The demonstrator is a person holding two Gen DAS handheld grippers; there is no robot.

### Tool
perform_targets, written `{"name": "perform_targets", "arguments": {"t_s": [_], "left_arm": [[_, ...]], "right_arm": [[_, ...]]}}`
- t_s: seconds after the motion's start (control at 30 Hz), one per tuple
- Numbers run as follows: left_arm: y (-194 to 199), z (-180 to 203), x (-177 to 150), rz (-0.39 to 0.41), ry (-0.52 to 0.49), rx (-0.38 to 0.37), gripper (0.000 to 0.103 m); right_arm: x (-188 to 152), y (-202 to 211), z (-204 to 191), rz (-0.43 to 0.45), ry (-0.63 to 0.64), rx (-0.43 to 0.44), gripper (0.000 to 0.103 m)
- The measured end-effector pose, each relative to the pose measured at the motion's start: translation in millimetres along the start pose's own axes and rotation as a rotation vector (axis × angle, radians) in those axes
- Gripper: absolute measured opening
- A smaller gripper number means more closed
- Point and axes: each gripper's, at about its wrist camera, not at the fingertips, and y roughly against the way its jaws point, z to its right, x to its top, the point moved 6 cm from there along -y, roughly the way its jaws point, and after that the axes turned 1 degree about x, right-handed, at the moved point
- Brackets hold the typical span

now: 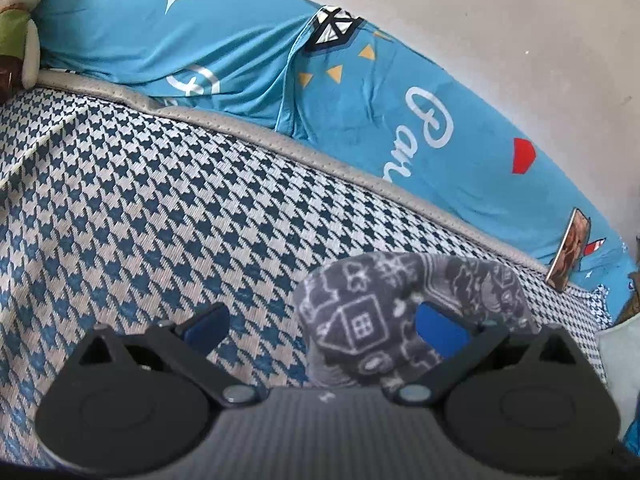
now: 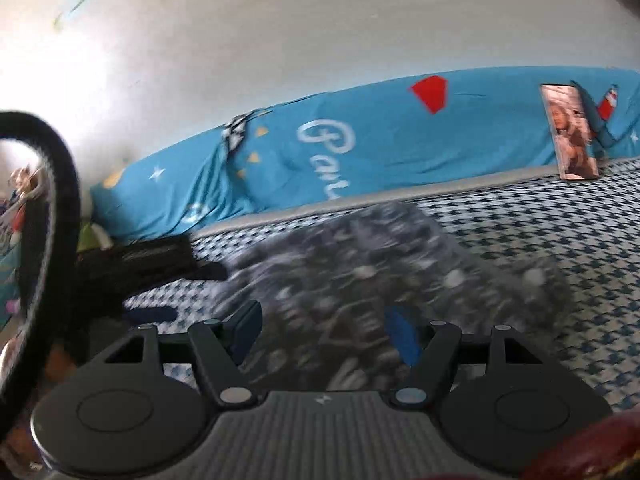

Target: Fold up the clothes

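Observation:
A grey garment with white doodle print [image 1: 384, 320] lies bunched on the houndstooth bed cover [image 1: 168, 208]. In the left wrist view it drapes over my right blue finger pad [image 1: 440, 334], and the left pad [image 1: 206, 326] is bare. My left gripper [image 1: 324, 332] is open wide. In the right wrist view the same garment [image 2: 360, 264] is blurred and spreads ahead of and between the fingers. My right gripper [image 2: 324, 334] is open, with its pads either side of the cloth. The black left gripper [image 2: 136, 268] sits at the garment's far left edge.
A long blue printed pillow [image 1: 360, 92] runs along the white wall behind the bed. A phone [image 1: 568, 248] [image 2: 572, 136] leans upright against it. A plush toy [image 1: 20, 32] sits at the far left. A black strap loop [image 2: 44, 220] hangs at the left of the right wrist view.

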Motion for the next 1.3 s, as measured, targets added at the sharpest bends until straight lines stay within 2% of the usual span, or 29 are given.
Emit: {"name": "perform_targets", "arguments": {"t_s": [0.1, 0.3, 0.5, 0.97, 1.13, 1.3], "left_arm": [[-5.7, -5.4, -2.3, -0.005, 0.006, 0.023, 0.103], [-17.0, -10.2, 0.0, 0.005, 0.012, 0.043, 0.103], [-25.5, -12.1, 5.4, 0.013, 0.012, 0.081, 0.103], [-41.0, -22.0, 3.8, -0.009, 0.043, 0.086, 0.103], [-34.4, -21.3, 4.0, 0.0, 0.054, 0.078, 0.103], [-16.2, -13.1, 5.5, 0.02, 0.005, 0.102, 0.103]], "right_arm": [[-5.9, -7.6, -17.3, -0.026, 0.05, 0.02, 0.069], [-35.4, -29.4, -27.9, -0.136, 0.162, -0.041, 0.069], [-54.9, -32.2, -34.2, -0.14, 0.289, -0.067, 0.073], [-51.7, -25.5, -24.3, -0.16, 0.271, -0.011, 0.075], [-44.9, -20.3, -23.2, -0.18, 0.229, 0.025, 0.084], [-35.0, -13.7, -15.6, -0.167, 0.124, 0.018, 0.093]]}}
